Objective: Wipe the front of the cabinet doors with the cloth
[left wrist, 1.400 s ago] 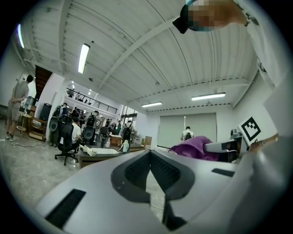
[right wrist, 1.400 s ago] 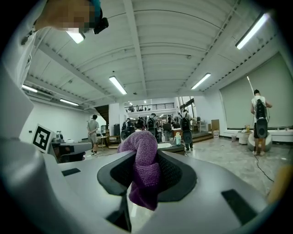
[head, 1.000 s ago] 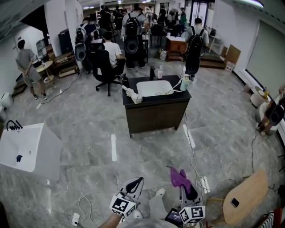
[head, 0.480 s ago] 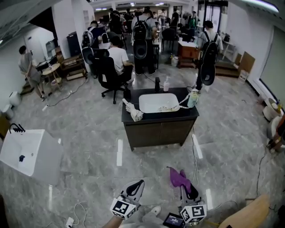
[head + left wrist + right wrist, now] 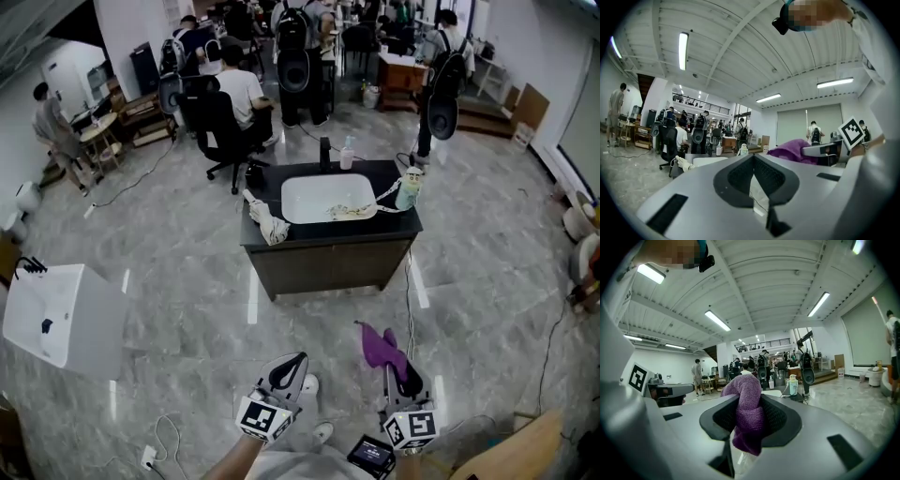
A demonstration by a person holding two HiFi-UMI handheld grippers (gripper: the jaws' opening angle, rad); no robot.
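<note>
The dark cabinet [image 5: 328, 267] with a white sink [image 5: 328, 199] on top stands on the floor some way ahead, its two front doors facing me. My right gripper [image 5: 396, 361] is low in the head view and shut on a purple cloth [image 5: 380, 345], which bulges out between its jaws [image 5: 747, 416]. My left gripper [image 5: 289, 366] hangs beside it, shut with nothing in it, its jaws meeting at the tip [image 5: 753, 157]. Both grippers are well short of the cabinet doors. The left gripper view shows the cloth [image 5: 792, 151] off to its right.
A white sink unit [image 5: 56, 319] stands at the left. Cables [image 5: 409, 291] run over the floor right of the cabinet. A wooden table [image 5: 525, 450] is at the bottom right. A rag [image 5: 267, 225] and a bottle [image 5: 406, 192] sit on the counter. People and chairs [image 5: 220, 122] are behind.
The cabinet has come closer and sits lower in the head view as I walk toward it. Both grippers hold the same pose, cloth still in the right one.
</note>
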